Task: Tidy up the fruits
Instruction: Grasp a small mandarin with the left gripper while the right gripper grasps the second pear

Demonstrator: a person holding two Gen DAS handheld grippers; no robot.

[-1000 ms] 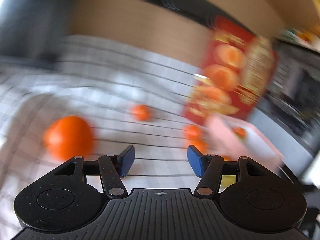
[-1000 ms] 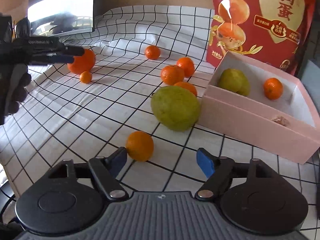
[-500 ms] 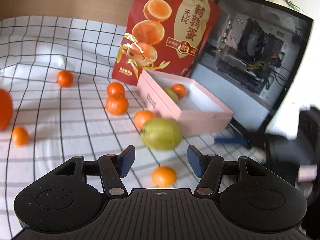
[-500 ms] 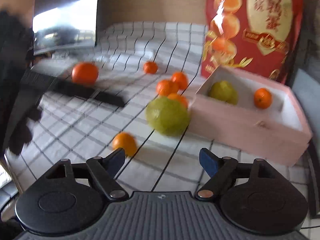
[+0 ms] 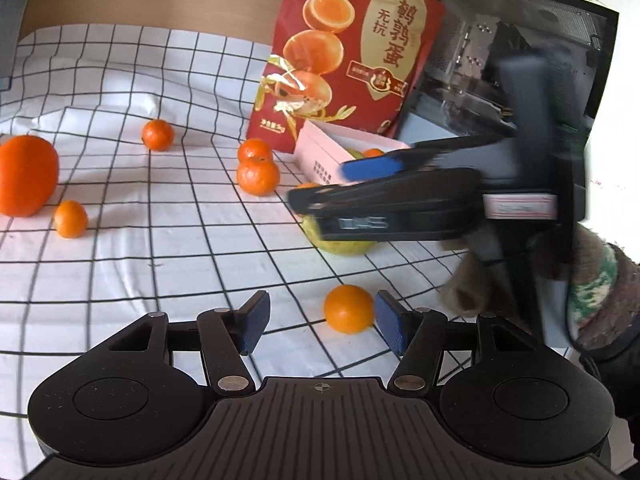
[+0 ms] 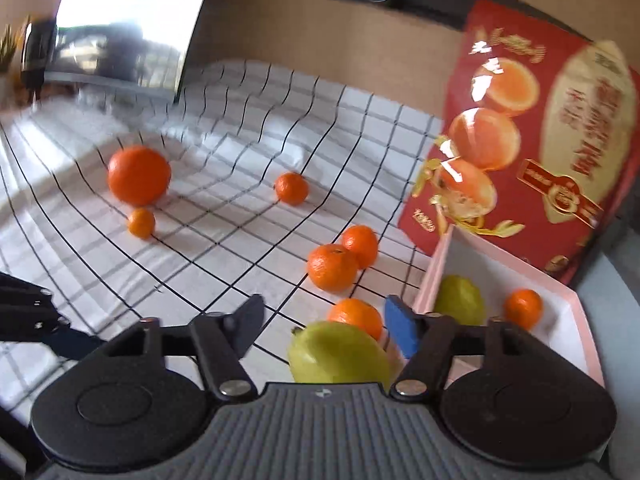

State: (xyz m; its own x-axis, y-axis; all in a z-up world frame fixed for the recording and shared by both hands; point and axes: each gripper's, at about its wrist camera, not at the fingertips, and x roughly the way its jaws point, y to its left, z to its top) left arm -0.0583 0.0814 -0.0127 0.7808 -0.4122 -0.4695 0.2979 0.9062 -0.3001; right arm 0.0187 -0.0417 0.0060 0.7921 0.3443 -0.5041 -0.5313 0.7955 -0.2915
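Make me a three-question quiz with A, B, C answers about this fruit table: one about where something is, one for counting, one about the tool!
1. Where is the red bag?
A) lying flat on the cloth
B) standing behind the pink box
C) inside the box

2. How many fruits show in the pink box?
A) two
B) five
C) none

3. The left tool is:
A) shut tight
B) shut on the bag
C) open

Answers:
1 B, the bag rises right behind the box.
2 A, one green fruit and one small orange.
3 C, its fingers stand wide apart.
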